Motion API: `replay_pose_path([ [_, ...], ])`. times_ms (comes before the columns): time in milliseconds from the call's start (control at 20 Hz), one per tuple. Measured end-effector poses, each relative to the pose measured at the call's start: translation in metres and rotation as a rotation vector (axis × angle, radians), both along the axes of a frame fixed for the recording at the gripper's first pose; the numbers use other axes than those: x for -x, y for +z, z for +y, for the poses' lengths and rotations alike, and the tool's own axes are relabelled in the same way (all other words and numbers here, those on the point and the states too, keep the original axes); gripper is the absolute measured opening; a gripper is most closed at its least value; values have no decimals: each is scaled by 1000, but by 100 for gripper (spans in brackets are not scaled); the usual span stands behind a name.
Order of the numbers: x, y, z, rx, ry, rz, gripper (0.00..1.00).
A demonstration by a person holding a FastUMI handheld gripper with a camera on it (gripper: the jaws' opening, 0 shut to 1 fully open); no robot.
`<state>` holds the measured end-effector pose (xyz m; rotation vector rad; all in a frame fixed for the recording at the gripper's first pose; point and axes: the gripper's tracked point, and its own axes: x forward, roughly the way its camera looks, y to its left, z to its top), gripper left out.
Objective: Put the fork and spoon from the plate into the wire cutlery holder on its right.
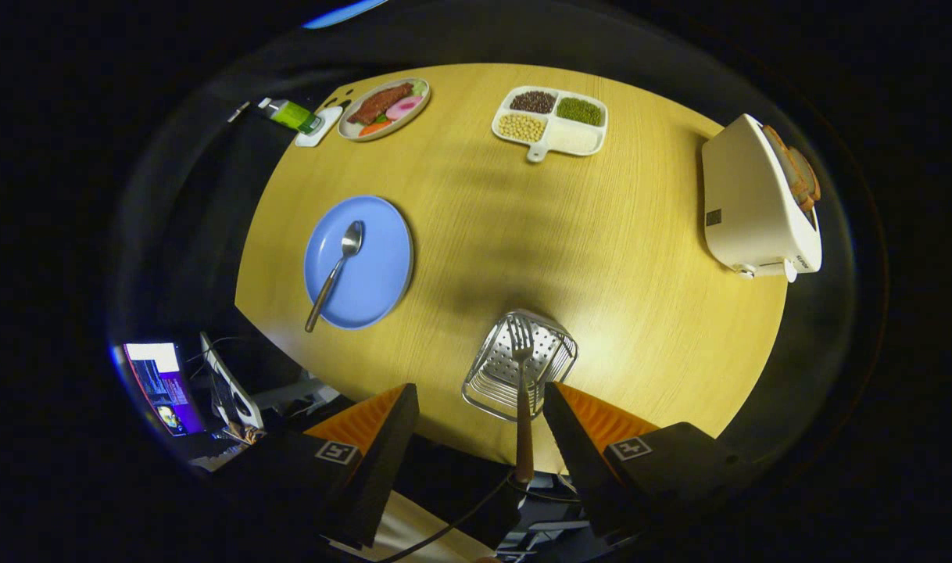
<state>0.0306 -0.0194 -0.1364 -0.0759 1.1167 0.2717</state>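
Wooden-handled fork (522,391) stands tines-up in the wire cutlery holder (519,365) at the table's (640,258) near edge, its handle between the spread fingers of the gripper (480,403), touching neither. Spoon (337,270) lies on the blue plate (359,262) near the left edge. Toaster (757,203) sits at the right edge.

You get a dim booth with one light from overhead: the bench (601,258) is lit warm, brightest near the wire cutlery holder (520,366), and falls off into darkness past its edge. A broad soft shadow runs down its middle. A monitor (162,385) glows, slightly blurred. The fisheye bows the bench's edge and stretches the toaster (757,203).
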Motion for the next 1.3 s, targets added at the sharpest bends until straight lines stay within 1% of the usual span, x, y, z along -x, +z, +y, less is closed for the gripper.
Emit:
replay_pose_path([
  [100, 3, 7, 12, -22, -6, -86, 99],
  [250, 13, 10, 30, -55, -26, -179, 100],
  [350, 22, 7, 40, -56, -19, -207, 100],
  [450, 26, 5, 54, -57, 6, -235, 99],
  [650, 21, 7, 89, -77, 29, -314, 99],
  [750, 17, 7, 112, -103, 28, -340, 99],
  [900, 6, 3, 145, -148, 28, -353, 100],
  [1050, -6, -11, 180, -182, 46, -317, 100],
  [1150, -18, -26, 195, -169, 50, -289, 100],
  [1300, -34, -48, 218, -150, 26, -251, 100],
])
